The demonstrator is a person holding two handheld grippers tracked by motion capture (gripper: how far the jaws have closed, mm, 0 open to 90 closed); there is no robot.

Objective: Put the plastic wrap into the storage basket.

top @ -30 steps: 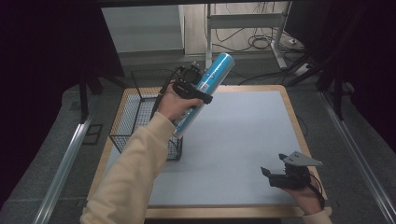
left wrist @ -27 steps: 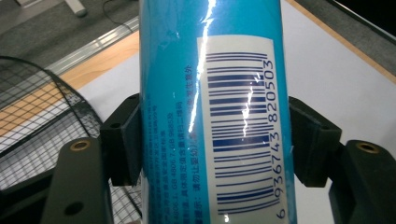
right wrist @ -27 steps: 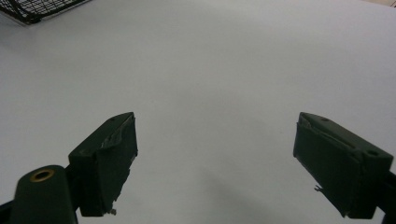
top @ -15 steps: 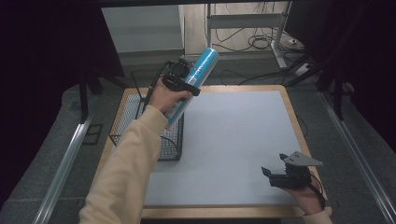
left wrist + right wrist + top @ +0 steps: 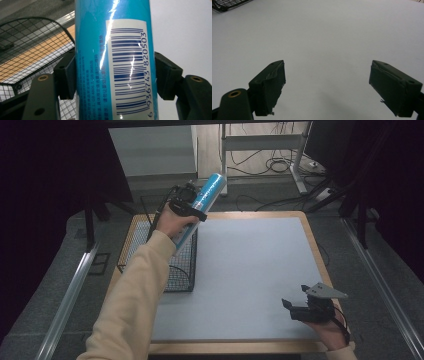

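Grey matting covers your desk [image 5: 250, 270], bare across its middle and right. From above, your left gripper [image 5: 187, 205] holds the blue can [image 5: 200, 205] tilted over the wire basket [image 5: 170, 265] at the desk's left edge. Its own camera adds what that view lacks — jaws clamped on the can's sides, barcode facing you. Your right gripper [image 5: 300, 309] sits near the front right corner, jaws wide over bare mat.
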